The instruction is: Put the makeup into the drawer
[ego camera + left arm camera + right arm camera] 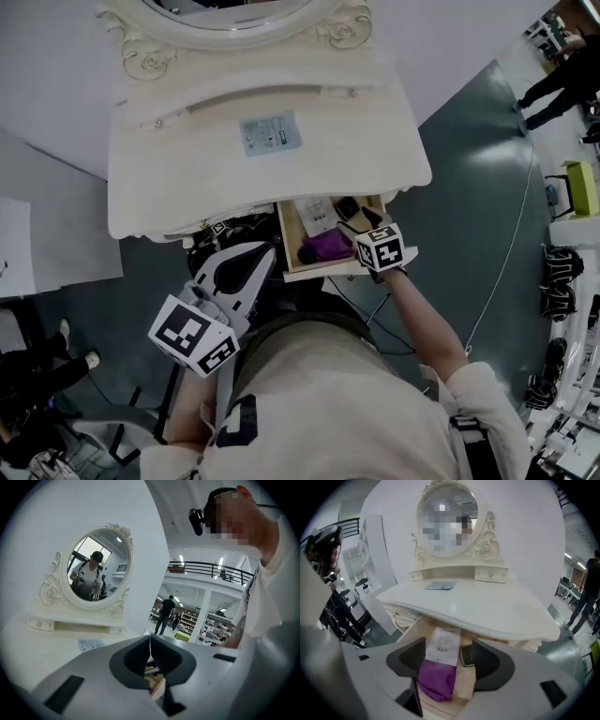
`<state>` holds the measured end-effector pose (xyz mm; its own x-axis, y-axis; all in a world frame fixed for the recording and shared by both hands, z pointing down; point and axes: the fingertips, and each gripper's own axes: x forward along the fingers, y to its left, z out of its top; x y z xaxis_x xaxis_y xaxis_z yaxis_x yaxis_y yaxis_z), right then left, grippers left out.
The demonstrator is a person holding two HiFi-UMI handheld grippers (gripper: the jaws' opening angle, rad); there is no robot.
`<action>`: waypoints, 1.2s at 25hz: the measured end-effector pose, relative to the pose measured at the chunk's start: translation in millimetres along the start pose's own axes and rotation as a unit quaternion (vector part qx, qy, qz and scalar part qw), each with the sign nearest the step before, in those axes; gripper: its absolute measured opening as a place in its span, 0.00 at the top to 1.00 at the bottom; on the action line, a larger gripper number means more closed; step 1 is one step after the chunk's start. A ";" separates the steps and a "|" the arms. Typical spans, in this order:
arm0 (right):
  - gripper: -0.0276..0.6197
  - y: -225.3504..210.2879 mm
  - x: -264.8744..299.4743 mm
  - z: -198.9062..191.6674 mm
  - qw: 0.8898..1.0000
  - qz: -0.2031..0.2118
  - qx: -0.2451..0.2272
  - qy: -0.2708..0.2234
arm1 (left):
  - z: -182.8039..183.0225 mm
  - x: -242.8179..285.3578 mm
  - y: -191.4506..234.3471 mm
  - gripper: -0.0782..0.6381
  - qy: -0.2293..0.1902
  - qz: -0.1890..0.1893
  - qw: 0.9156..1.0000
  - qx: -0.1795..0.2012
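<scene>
The white vanity's drawer [323, 274] stands pulled out under the tabletop. Inside it lie a white leaflet [446, 644], a purple pouch [438, 679] and a black compact [467, 655]; the purple pouch [326, 246] shows in the head view too. My right gripper [354, 220] hovers just above the drawer's right part, open [450, 654], with nothing between its jaws. My left gripper [262, 253] is held back near my body, left of the drawer and below the table's front edge, with its jaws shut [150, 652] and empty.
A small printed card [270, 132] lies on the white tabletop [187, 169], and an oval mirror [234, 14] stands at its back. Grey floor with a thin cable [506, 262] lies to the right. People [562, 80] stand far off.
</scene>
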<state>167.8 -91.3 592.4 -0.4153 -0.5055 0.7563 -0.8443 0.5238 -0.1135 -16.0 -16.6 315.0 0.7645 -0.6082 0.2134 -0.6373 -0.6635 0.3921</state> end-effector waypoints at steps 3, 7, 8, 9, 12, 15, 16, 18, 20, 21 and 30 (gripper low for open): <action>0.48 26.1 -15.3 22.0 1.000 0.019 0.006 -0.024 | 3.2 -15.5 1.6 0.81 -0.012 -0.008 1.000 0.002; 0.48 58.7 -31.6 55.9 0.998 0.019 -0.038 -0.056 | 4.1 -37.7 3.2 0.81 -0.026 -0.013 1.000 0.002; 0.48 65.5 -33.4 65.0 0.997 0.021 -0.052 -0.060 | 4.1 -42.9 4.1 0.81 -0.029 -0.013 1.000 0.002; 0.48 71.3 -34.3 74.9 0.995 0.023 -0.065 -0.065 | 4.1 -47.7 5.4 0.81 -0.031 -0.011 0.999 0.001; 0.48 81.9 -27.5 107.4 0.992 0.031 -0.096 -0.078 | 4.3 -59.4 11.2 0.81 -0.035 -0.004 0.999 -0.004; 0.48 82.5 -8.5 139.3 0.987 0.032 -0.136 -0.078 | 4.9 -66.2 16.9 0.81 -0.042 0.007 0.999 -0.010; 0.48 81.5 -1.4 149.8 0.985 0.032 -0.150 -0.077 | 5.0 -67.2 18.2 0.81 -0.043 0.011 0.999 -0.011; 0.48 78.7 12.4 170.1 0.980 0.030 -0.183 -0.076 | 5.3 -66.9 20.5 0.81 -0.043 0.022 0.999 -0.012; 0.48 72.0 27.5 186.4 0.971 0.023 -0.228 -0.068 | 6.5 -64.2 23.4 0.81 -0.044 0.035 0.998 -0.015; 0.48 66.4 35.8 192.1 0.965 0.016 -0.256 -0.061 | 7.2 -62.0 25.0 0.81 -0.045 0.043 0.998 -0.018; 0.48 18.7 103.8 185.2 0.874 -0.004 -0.486 0.007 | 2.7 -15.4 35.7 0.81 -0.022 0.091 0.995 -0.040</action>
<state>46.2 -261.0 549.5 -0.4007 -0.5076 0.7628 -0.1589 0.8584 0.4878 -50.8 -32.1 323.3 0.6304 -0.7354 0.2483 -0.7539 -0.5039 0.4216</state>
